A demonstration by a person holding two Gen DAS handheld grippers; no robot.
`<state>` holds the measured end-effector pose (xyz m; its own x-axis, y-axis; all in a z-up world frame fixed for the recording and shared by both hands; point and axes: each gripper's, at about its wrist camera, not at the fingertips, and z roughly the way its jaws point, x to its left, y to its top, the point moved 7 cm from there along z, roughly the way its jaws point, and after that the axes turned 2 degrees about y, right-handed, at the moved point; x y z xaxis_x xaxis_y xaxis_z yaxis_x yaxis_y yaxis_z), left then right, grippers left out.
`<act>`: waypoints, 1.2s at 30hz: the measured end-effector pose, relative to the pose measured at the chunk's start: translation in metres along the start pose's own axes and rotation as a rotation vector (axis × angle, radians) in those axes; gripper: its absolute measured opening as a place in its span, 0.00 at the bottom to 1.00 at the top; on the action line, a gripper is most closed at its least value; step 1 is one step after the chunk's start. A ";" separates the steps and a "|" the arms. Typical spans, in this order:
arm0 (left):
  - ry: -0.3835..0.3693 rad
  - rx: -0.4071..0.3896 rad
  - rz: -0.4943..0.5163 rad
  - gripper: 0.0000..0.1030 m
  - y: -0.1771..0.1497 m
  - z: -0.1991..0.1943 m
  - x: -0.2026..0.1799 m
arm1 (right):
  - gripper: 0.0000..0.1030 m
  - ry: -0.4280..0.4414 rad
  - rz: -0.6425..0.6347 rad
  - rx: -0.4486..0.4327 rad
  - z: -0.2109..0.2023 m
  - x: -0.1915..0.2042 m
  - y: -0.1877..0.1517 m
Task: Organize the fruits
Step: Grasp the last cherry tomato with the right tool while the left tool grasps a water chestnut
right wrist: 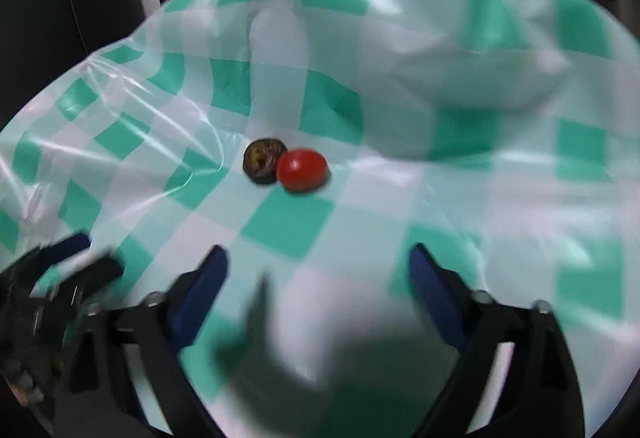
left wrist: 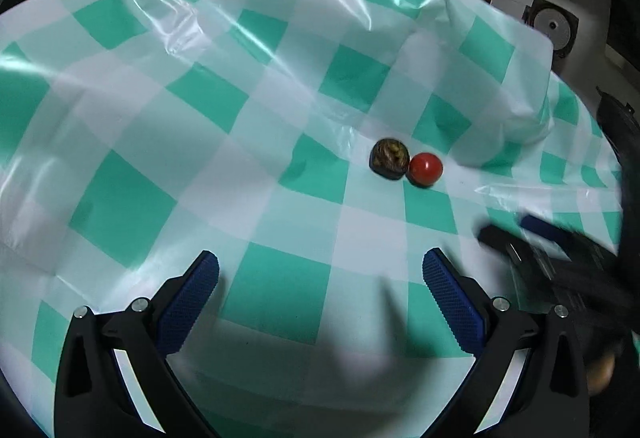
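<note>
On a surface draped with a glossy green-and-white checked plastic cloth, two small fruits sit side by side, touching. One is a smooth, round red fruit, much like a cherry tomato. The other is a dark, wrinkled brown fruit with yellowish mottling and a hollow at its top; what kind it is cannot be told. No bowl or tray shows in either view. The cloth bunches up in a loose fold behind and to the right of the fruits.

Both tongs hover near the cloth, short of the fruits. The left tongs stand wide apart, holding nothing, with blue ribbed pads. The right tongs are likewise spread wide and empty; that view is blurred. From the right view the red fruit lies almost straight ahead, with the dark fruit just to its left. Each pair of tongs appears as a dark smear at the edge of the other's view.

Both fruits are probably light. The red one looks slick, thin-skinned and apt to roll or burst, so it wants a gentle close across its widest middle. The dark one seems rougher and easier to grip, taken across its sides. Since they touch, nudging one may roll the other, and the slippery cloth may shift beneath them.
</note>
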<state>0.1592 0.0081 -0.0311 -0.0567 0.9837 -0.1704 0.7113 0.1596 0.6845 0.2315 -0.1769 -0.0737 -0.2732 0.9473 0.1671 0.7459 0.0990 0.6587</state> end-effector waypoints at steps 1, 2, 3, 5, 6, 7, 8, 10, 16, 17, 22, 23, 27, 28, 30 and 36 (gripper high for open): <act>-0.002 0.009 0.007 0.96 -0.001 0.002 -0.002 | 0.77 0.001 -0.007 0.020 0.011 -0.001 0.006; -0.005 0.012 0.012 0.96 -0.001 0.003 -0.003 | 0.68 0.009 -0.013 0.038 0.019 0.000 0.011; -0.005 0.009 0.012 0.96 -0.001 0.004 -0.004 | 0.62 0.014 -0.026 0.061 0.030 0.001 0.017; -0.010 0.007 0.007 0.96 -0.001 0.003 -0.004 | 0.58 0.020 -0.049 0.095 0.045 0.004 0.024; -0.012 0.011 0.006 0.96 -0.002 0.003 -0.004 | 0.57 0.025 -0.075 0.118 0.052 0.008 0.026; -0.012 0.012 0.006 0.96 -0.002 0.003 -0.004 | 0.57 0.022 -0.097 0.127 0.056 0.011 0.027; -0.011 0.010 0.007 0.96 -0.002 0.003 -0.004 | 0.57 0.016 -0.126 0.131 0.059 0.016 0.029; -0.009 0.010 0.014 0.96 -0.002 0.002 -0.005 | 0.56 -0.006 -0.158 0.131 0.065 0.019 0.034; -0.017 0.012 0.011 0.96 -0.003 0.003 -0.005 | 0.54 -0.016 -0.144 0.141 0.079 0.017 0.046; -0.021 0.014 0.011 0.96 -0.003 0.003 -0.005 | 0.53 -0.017 -0.147 0.140 0.079 0.017 0.046; -0.028 0.017 0.000 0.96 -0.004 0.003 -0.005 | 0.39 -0.007 -0.104 0.096 0.064 0.010 0.041; -0.028 0.017 0.000 0.96 -0.004 0.004 -0.005 | 0.39 -0.002 -0.067 0.069 0.055 0.005 0.040; -0.030 0.016 -0.010 0.96 -0.004 0.004 -0.004 | 0.39 0.014 0.026 -0.022 0.009 -0.005 0.016; -0.029 0.017 -0.011 0.96 -0.004 0.004 -0.003 | 0.39 0.009 0.046 -0.038 -0.002 -0.008 0.007; -0.028 0.022 -0.008 0.96 -0.003 0.005 -0.004 | 0.39 -0.014 0.079 -0.071 -0.026 -0.014 -0.012; -0.047 0.068 0.033 0.96 -0.007 0.012 -0.012 | 0.39 -0.045 0.191 -0.167 -0.065 -0.032 -0.035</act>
<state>0.1633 -0.0057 -0.0421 -0.0007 0.9831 -0.1830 0.7583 0.1198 0.6408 0.1746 -0.2305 -0.0550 -0.1066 0.9569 0.2701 0.6695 -0.1317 0.7310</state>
